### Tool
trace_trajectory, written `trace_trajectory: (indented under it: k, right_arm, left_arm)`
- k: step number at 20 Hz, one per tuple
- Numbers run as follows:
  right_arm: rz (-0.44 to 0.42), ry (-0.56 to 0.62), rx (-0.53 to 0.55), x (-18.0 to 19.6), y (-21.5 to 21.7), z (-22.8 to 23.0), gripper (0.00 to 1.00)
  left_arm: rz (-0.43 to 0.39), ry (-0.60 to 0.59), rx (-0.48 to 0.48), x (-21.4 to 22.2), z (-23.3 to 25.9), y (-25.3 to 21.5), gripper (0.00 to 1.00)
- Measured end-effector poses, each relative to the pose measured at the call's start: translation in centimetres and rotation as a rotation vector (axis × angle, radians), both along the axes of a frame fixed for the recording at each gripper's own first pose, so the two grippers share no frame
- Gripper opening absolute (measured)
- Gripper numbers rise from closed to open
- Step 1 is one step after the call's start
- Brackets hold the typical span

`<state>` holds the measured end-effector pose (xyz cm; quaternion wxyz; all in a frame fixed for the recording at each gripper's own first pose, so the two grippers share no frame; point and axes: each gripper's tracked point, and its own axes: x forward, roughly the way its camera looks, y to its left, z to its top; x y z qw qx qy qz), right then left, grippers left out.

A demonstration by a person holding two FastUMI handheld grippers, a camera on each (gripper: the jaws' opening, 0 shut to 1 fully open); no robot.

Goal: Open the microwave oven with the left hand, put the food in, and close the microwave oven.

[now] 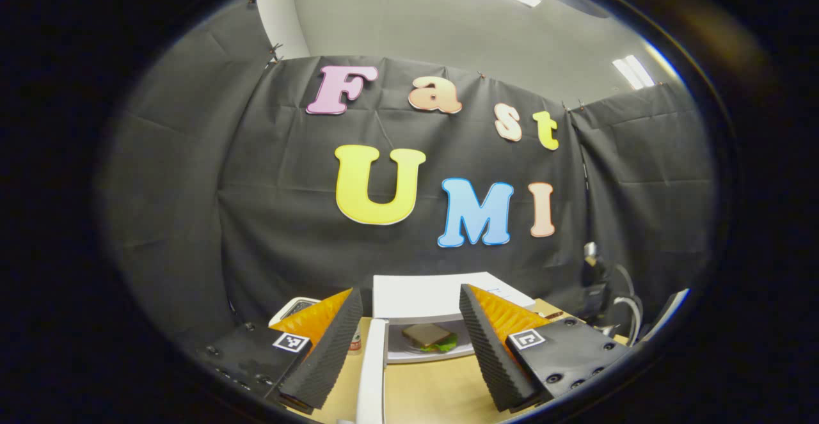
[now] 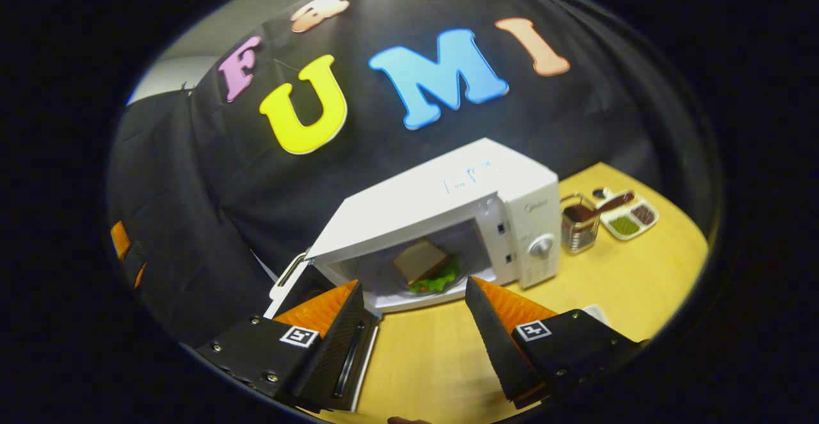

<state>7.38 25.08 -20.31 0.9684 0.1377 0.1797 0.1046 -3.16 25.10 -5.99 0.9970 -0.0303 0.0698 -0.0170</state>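
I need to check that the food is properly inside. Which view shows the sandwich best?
The right gripper view: the sandwich sits in the open microwave oven, bread and lettuce visible from above. The left gripper view shows it smaller and lower, between the left claw fingers.

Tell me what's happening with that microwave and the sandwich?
A person is using two handheld grippers to warm up food. The white microwave stands on the wooden table with its door swung open. A sandwich with lettuce already sits on a plate inside. The left gripper is open, with the door's edge between its fingers. The right gripper is open too, holding nothing, in front of the oven. The door is not shut yet.
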Motion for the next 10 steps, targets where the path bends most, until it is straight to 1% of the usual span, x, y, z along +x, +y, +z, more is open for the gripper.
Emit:
trace_trajectory:
  k: [2, 3, 5, 7, 9, 10]
  right_arm:
    - [0.000, -0.108, -0.115, -1.4, -2.2, 4.0, 0.95]
    - [-0.005, -0.158, -0.143, -2.2, -2.9, 6.2, 0.96]
    - [-0.014, -0.201, -0.171, -4.1, -4.0, 8.8, 0.96]
    - [-0.034, -0.254, -0.195, -5.4, -5.5, 10.8, 0.96]
    - [-0.028, -0.325, -0.194, -6.1, -6.3, 13.1, 0.95]
    - [-0.045, -0.338, -0.195, -6.4, -7.0, 13.8, 0.96]
  left_arm:
    - [0.003, 0.012, 0.000, -0.1, -0.7, -0.6, 0.96]
    - [0.001, 0.012, -0.007, -0.1, -0.7, -1.1, 0.96]
    - [-0.009, 0.009, -0.013, -0.1, -0.6, -2.2, 0.96]
    - [-0.022, 0.005, 0.017, 0.0, -0.5, -2.9, 0.96]
    - [-0.021, 0.004, 0.048, -0.2, -0.3, -3.3, 0.96]
    - [-0.023, 0.004, 0.052, -0.3, -0.4, -3.5, 0.96]
